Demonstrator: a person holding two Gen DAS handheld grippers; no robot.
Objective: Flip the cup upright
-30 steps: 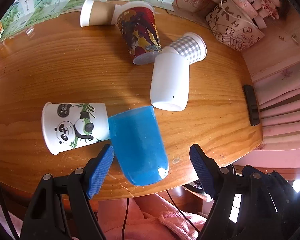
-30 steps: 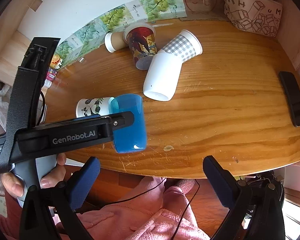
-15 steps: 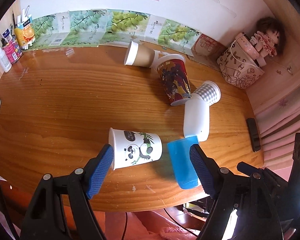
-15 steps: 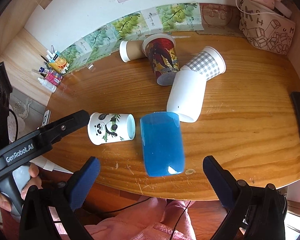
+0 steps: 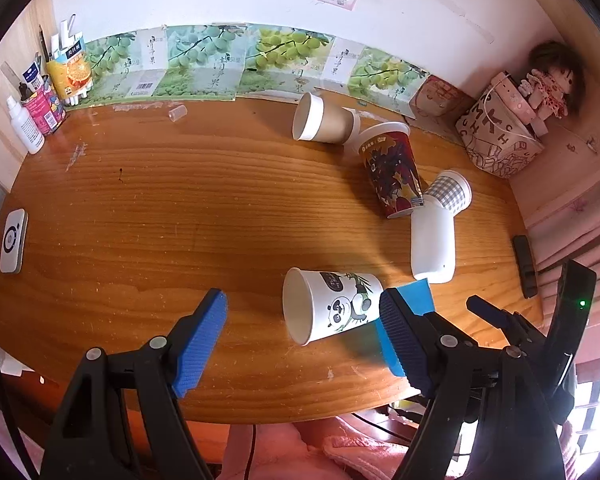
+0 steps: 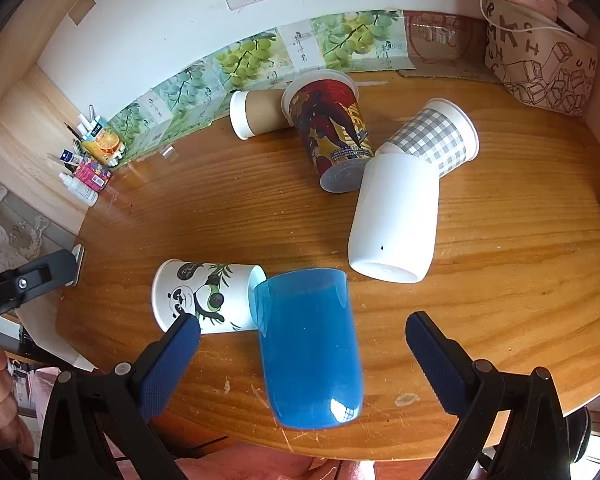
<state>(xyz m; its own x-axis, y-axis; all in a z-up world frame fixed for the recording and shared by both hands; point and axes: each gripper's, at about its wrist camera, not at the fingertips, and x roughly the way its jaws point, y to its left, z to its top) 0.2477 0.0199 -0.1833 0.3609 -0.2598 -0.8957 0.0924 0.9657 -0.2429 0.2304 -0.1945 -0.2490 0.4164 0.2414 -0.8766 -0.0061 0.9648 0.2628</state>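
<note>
Here the blue cup point(image 6: 310, 350) lies along the right gripper point(image 6: 300, 354), between its wide-apart jaws, near the desk's point(image 6: 500, 280) front edge; left jaws likewise apart.

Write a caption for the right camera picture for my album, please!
Open right gripper poised around a tipped-over blue cup beside a panda cup.

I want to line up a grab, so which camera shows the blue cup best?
The right wrist view: the blue cup lies whole on its side between the open fingers of the right hand-held gripper. In the left wrist view only a sliver of it shows behind a finger of the left hand-held gripper.
</note>
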